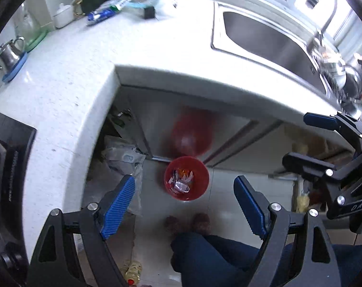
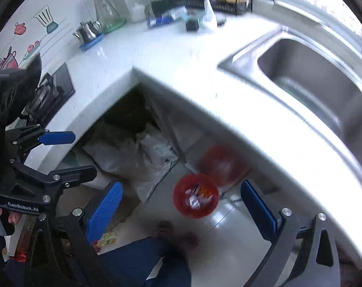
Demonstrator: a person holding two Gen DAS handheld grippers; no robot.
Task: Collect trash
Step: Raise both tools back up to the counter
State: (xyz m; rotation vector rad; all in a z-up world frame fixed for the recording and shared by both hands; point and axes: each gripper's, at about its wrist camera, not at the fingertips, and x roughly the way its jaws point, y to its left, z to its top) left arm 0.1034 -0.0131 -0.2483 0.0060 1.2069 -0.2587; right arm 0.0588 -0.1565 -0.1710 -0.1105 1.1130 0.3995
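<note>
A red trash bin (image 1: 186, 178) stands on the tiled floor below the counter corner, holding several crumpled wrappers; it also shows in the right wrist view (image 2: 195, 197). My left gripper (image 1: 184, 205) is open and empty, high above the bin. My right gripper (image 2: 182, 211) is open and empty too, also above the bin. The right gripper shows at the right edge of the left wrist view (image 1: 307, 141). The left gripper shows at the left of the right wrist view (image 2: 81, 154).
A white L-shaped counter (image 1: 90, 76) wraps around the bin, with a steel sink (image 1: 271, 38) at right. A kettle (image 1: 10, 52), glass jug (image 2: 104, 7), packets (image 1: 102, 14) and black rack (image 2: 216, 2) stand at the back. Plastic bags (image 2: 142, 157) lie under the counter. The person's legs (image 1: 216, 253) are below.
</note>
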